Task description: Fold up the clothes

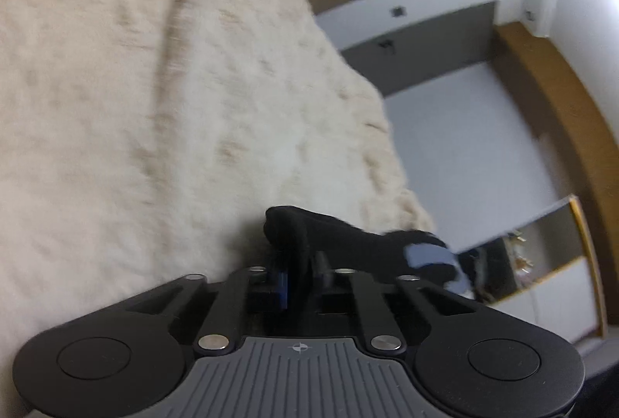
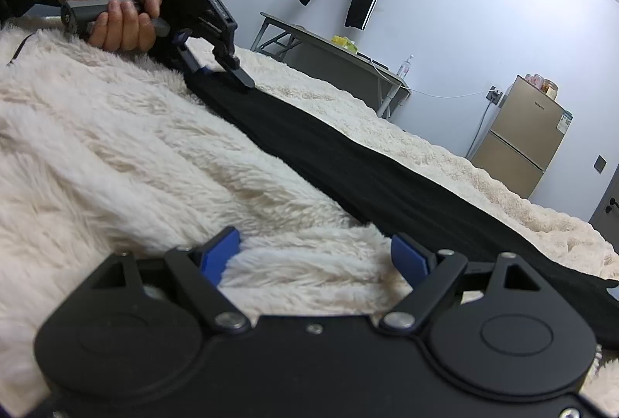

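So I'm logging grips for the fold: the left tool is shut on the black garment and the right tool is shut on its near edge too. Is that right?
Not the right tool: the right wrist view shows it open over the cream fleece blanket, holding nothing. The left tool is shut on the black garment.

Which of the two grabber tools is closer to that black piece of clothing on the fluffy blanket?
Left. The left gripper is clamped on one end of the black garment. The right gripper is open over the blanket, just beside the garment's edge.
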Demonstrator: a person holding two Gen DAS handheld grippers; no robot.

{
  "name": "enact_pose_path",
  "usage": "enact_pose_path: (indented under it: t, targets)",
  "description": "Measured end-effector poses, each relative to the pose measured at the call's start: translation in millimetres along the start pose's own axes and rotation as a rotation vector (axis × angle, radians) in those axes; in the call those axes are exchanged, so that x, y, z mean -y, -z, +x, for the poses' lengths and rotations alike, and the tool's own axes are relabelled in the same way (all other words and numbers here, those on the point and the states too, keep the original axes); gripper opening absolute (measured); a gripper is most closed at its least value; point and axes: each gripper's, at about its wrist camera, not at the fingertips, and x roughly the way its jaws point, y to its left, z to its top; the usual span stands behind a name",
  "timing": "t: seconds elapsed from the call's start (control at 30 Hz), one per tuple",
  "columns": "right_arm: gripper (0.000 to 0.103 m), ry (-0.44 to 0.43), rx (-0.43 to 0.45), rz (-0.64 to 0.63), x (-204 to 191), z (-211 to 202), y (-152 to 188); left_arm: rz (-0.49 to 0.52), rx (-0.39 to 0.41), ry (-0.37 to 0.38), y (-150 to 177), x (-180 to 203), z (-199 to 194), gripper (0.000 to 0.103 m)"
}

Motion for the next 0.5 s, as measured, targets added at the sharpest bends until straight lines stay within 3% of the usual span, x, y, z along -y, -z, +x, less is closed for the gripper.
enact_pose_path:
  t: [0.07, 0.23, 0.3, 0.43, 0.5]
  targets:
    - [0.085, 0.001, 0.000, -0.002, -0.3, 0.4, -0.4, 0.010, -0.005, 0.011, 1.4, 2.6, -0.4, 0.009]
    - [0.085, 0.005, -0.002, -0.011, -1.7, 1.7, 0.2, 0.014, -0.062, -0.094, 1.7, -1.8, 13.6, 0.011]
    - [0.085, 0.007, -0.002, -0.014, -1.9, 1.5, 0.4, 0.016, -0.055, -0.085, 1.7, -0.1, 16.2, 0.004]
    - [0.085, 0.009, -0.004, -0.018, -3.2, 0.4, 0.7, 0.067, -0.023, -0.091, -2.3, 16.8, 6.5, 0.003]
    - [0.085, 0.009, -0.004, -0.020, -3.7, 0.2, 0.8, 0.109, 0.014, -0.101, -8.3, 34.5, -16.4, 0.003]
